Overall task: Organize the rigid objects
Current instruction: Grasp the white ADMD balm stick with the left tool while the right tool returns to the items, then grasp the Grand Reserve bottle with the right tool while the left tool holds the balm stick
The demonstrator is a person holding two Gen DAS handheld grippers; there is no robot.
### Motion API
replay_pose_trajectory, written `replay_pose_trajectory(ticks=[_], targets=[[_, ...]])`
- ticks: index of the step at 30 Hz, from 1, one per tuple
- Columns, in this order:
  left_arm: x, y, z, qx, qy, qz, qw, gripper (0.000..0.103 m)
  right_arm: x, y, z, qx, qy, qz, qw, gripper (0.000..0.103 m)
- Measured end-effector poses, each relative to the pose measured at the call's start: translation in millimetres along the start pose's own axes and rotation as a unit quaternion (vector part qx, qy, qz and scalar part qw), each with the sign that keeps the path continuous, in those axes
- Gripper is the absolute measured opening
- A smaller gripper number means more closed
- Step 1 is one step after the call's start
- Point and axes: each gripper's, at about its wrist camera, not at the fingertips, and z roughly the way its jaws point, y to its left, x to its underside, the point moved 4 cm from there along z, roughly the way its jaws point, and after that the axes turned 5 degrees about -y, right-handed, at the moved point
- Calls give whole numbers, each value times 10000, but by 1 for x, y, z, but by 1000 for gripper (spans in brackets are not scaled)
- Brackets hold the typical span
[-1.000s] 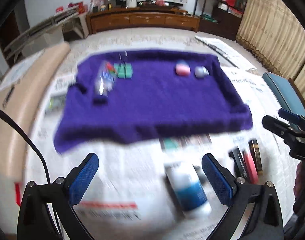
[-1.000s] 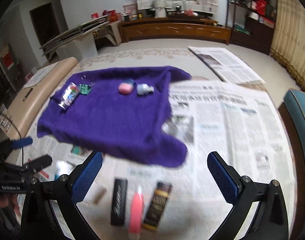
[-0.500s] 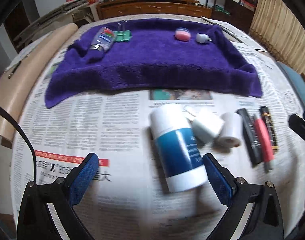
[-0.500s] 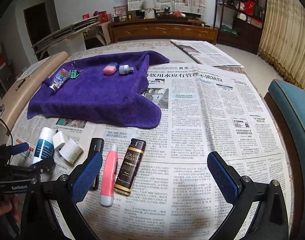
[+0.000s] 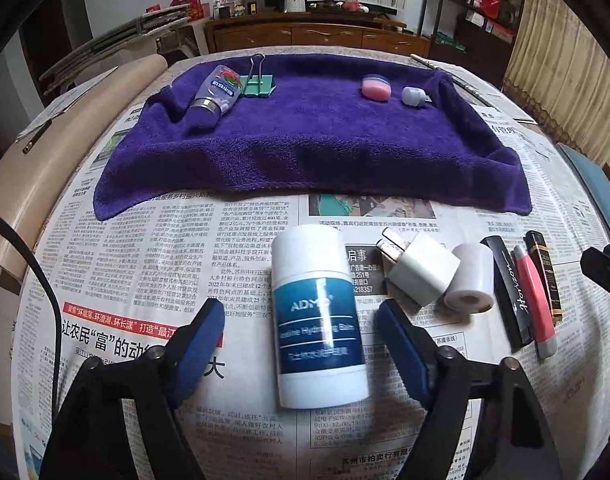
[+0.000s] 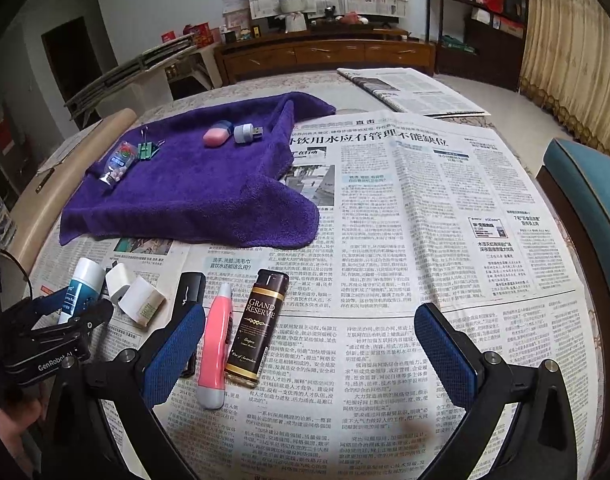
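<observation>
Presently, my stock on the newspaper-covered table point(image 6: 425, 208):

Item 1: balm stick point(image 5: 319, 320), white with a blue label reading "ADMD" and "Vaseline Hydrating Balm"; further lines too small to read. It lies on its side between the spread fingers of my left claw point(image 5: 301, 330), which is open, neither pad touching it.

Item 2: plug adapter point(image 5: 419, 270), white, prongs pointing away, just right of the stick.

Item 3: tape roll point(image 5: 471, 278), white, touching the adapter.

Item 4: black tube point(image 5: 507, 290), script reading "Horizon".

Item 5: pink pen point(image 6: 215, 344), grey tip, beside the black tube.

Item 6: dark bottle point(image 6: 257, 326), gold lettering "GRAND RESERVE"; small print unreadable. Items 4 to 6 lie side by side near the left pad of my right claw point(image 6: 309, 354), which is wide open and holds nothing.

Item 7: purple towel point(image 5: 313, 148), farther back, bearing four pieces: a clear bottle point(image 5: 217, 92) with a colourful label I cannot read, a green binder clip point(image 5: 259, 84) just beside it, a pink case point(image 5: 375, 88) and a grey USB plug point(image 5: 413, 96), the last two close together, well apart from the first pair.

My left claw bears "GenRobot.AI" on its body in the right view.
</observation>
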Motion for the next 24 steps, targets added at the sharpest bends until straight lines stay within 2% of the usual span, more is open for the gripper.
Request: replay_pose_trajectory(ticks=[1,3,4,8,17,24], targets=[[0,0,-2,9,-45,-4,10000,67,0,-1,0,2,-5,22,10000,103],[0,2,-5,29,-109,-26,9999,40,-1,-3,0,37,6,49,10000,103],[0,2,-7,42,-118,-5,9999,34,0,-4,0,47,12,52,10000,103],[2,10,-9,304,-112,-127,9994,34,0,-6,2,67,35,53,10000,103],[0,29,-24,292,-236,-251,9990,34,4,-16,5,84,60,40,9999,101],[3,29,-21,456,-133,-252,9986,34,11,4,21,167,202,-225,9994,99]])
